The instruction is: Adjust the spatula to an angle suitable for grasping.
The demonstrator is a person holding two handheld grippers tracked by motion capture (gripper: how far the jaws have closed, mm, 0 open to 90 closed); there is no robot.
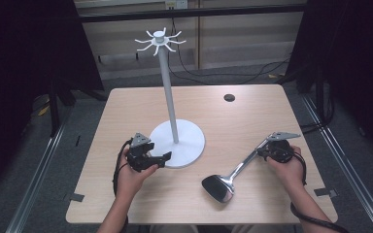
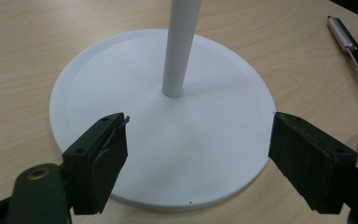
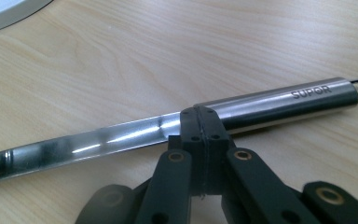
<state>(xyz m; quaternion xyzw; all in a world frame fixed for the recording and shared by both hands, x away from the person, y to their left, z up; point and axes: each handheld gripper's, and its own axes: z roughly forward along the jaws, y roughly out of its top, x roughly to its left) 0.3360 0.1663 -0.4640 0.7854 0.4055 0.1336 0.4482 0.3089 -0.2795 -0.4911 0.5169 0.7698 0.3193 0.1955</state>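
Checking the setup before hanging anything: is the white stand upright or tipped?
Upright: the white stand has its round base flat on the table, pole rising straight.

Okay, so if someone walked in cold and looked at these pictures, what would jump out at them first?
Probably the tall white stand, rising from its round base at the middle of the wooden table to a crown of curved hooks. Next, the shiny steel spatula lying at the near right, its handle clamped in the right gripper. The left gripper sits with its jaws open at the near edge of the stand's base.
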